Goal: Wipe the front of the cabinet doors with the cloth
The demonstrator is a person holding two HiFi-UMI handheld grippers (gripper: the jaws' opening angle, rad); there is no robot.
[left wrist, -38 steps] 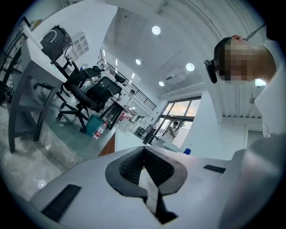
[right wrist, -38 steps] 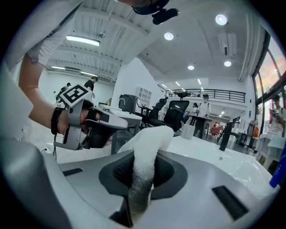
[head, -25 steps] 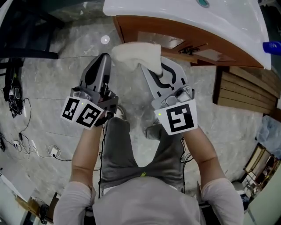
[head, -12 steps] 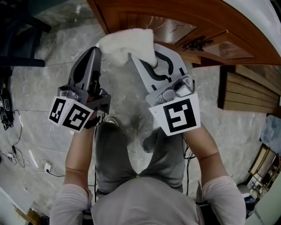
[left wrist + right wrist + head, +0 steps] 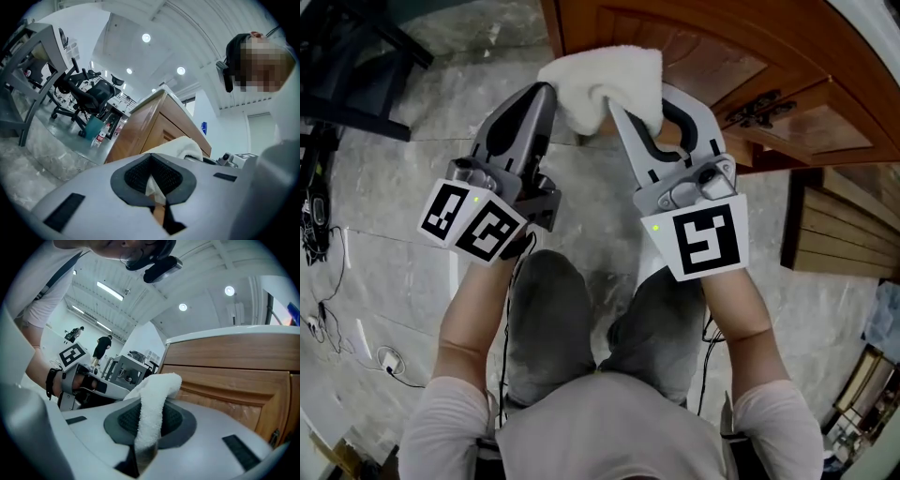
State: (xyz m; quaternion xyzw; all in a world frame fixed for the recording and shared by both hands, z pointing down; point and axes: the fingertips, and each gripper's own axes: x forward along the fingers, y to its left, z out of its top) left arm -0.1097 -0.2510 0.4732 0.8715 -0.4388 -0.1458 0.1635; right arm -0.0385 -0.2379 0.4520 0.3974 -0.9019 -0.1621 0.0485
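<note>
A white terry cloth (image 5: 605,80) is pinched in my right gripper (image 5: 615,105), which is shut on it; a strip of cloth (image 5: 154,406) runs up between the pads and bunches over the tips. The bunched end lies against the lower part of the brown wooden cabinet door (image 5: 712,52), which also fills the right gripper view (image 5: 234,380). My left gripper (image 5: 546,92) is shut beside the cloth's left edge, touching or nearly touching it. In the left gripper view the cloth (image 5: 185,147) shows just past the shut jaws (image 5: 153,180), with the cabinet (image 5: 143,129) behind.
A dark metal handle (image 5: 764,108) sits on the door to the right. A white basin top (image 5: 225,331) overhangs the cabinet. Slatted wood (image 5: 839,234) lies at the right, black chair legs (image 5: 356,75) and cables (image 5: 319,234) on the marble floor at the left.
Both grippers and the cloth have moved up closer to the cabinet door. The cloth now overlaps the door's lower part. The right gripper has stayed shut on the cloth.
</note>
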